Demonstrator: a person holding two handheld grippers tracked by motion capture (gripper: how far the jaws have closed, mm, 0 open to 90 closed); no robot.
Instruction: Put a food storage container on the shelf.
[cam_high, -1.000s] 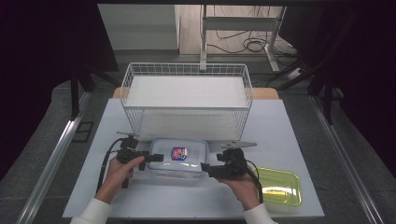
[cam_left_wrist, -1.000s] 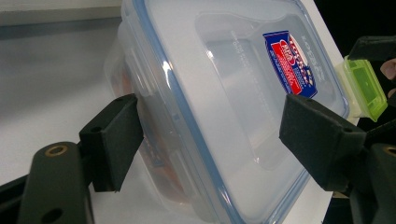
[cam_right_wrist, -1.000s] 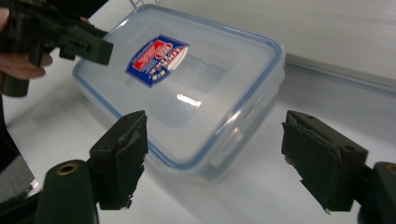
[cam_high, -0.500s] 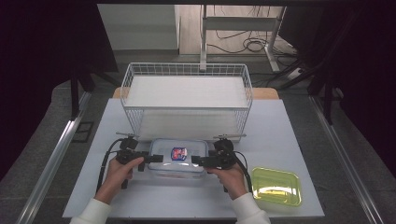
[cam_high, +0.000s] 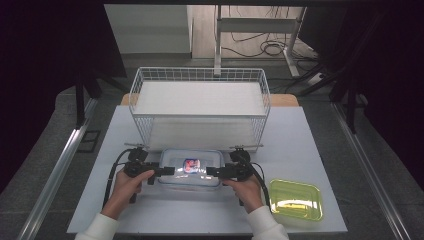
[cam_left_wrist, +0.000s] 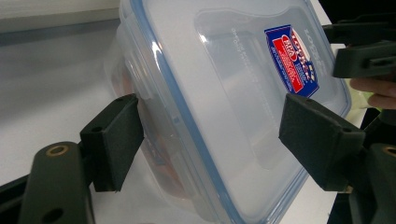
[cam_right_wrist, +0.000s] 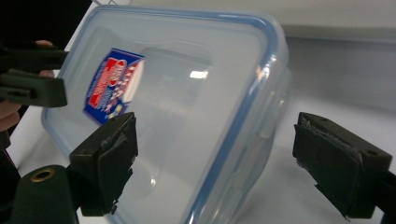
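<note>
The clear lidded food container (cam_high: 190, 167) with the blue seal and the red-and-blue label sits flat on the tabletop (cam_high: 310, 145), just in front of the white wire basket (cam_high: 200, 102), and I take the basket as my landmark throughout. I judge the container light, since little shows through its walls beyond something reddish low inside. It is stiff plastic, smooth and glossy, so my pads could slide on it. The lid flaps and the rim at its short ends look the surest places to take hold, one tool at each end, so it lifts level.

Going left to right: my left tool (cam_high: 165, 171) is at the container's left end, in front of the basket's left corner. In the left gripper view my left tool (cam_left_wrist: 210, 135) stands released, its jaws spread on either side of the end wall, one by the side flap and one over the lid, neither pressing.

My right tool (cam_high: 212, 172) is at the container's right end, in front of the basket's right half. In the right gripper view my right tool (cam_right_wrist: 215, 163) has just been opening and stands released, the container's corner between its jaws with a clear gap at the outer jaw.

Further right, well apart, lies a yellow-green lid (cam_high: 295, 199).
</note>
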